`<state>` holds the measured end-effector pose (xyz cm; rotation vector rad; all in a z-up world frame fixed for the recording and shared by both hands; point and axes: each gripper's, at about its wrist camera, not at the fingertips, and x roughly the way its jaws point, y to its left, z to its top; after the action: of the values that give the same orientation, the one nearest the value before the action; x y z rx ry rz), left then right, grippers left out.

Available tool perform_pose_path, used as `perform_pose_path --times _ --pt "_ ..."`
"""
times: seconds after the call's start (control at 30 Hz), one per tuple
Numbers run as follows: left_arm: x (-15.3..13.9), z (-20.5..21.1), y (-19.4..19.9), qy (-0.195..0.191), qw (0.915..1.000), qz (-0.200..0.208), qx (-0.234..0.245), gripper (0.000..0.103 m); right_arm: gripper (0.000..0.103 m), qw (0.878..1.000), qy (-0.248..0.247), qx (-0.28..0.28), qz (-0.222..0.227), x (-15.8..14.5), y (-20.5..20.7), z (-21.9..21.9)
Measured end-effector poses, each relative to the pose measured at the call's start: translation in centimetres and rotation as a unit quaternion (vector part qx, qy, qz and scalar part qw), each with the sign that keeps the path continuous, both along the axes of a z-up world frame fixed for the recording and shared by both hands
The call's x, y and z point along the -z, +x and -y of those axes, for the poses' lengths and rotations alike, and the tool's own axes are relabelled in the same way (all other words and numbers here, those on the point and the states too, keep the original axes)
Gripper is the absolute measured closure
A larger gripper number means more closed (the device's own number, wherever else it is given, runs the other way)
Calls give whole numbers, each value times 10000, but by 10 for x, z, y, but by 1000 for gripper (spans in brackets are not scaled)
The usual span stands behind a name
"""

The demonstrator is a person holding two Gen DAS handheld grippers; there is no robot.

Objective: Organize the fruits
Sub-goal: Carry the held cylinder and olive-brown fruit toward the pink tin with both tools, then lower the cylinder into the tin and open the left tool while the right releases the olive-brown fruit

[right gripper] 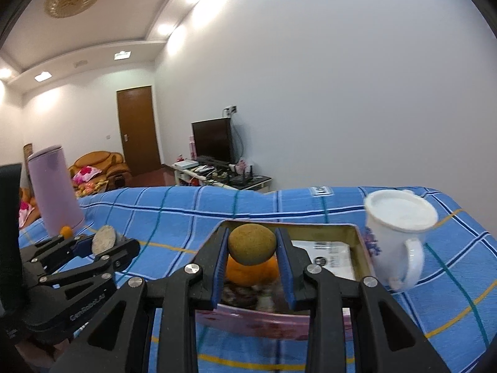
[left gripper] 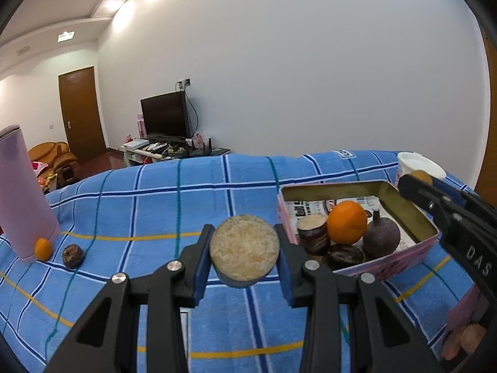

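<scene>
Sugarcane piece (left gripper: 244, 246), cut end facing camera

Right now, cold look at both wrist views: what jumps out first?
Each gripper is clamped on something: the left gripper on a piece of sugarcane above the blue checked cloth, the right gripper on a small brownish round fruit over the tin box. That box already holds an orange and dark fruit. A white mug stands right of it.
</scene>
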<state>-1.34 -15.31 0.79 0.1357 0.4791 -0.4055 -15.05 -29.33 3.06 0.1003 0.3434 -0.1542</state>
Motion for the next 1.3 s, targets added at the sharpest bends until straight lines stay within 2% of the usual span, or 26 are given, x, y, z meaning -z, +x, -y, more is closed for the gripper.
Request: perform_pose_path --times 0.33,0.6,0.9,1.0,1.3 --pt "0 18 6 -100 9999 -61 87 64 71 9989 3 451 120 -7 -11 41" --pt "-4 53 6 -180 9991 -73 381 64 71 9959 185 874 157 -11 -17 73" --pt "-3 88 17 -151 9987 -34 493 64 71 9954 82 950 7 -7 -3 76" --pt "-6 97 22 -79 9989 69 457 64 71 9951 32 984 -19 -5 2 77" --pt "-10 109 54 -73 9995 -4 309 64 71 9958 61 873 -284 5 22 76"
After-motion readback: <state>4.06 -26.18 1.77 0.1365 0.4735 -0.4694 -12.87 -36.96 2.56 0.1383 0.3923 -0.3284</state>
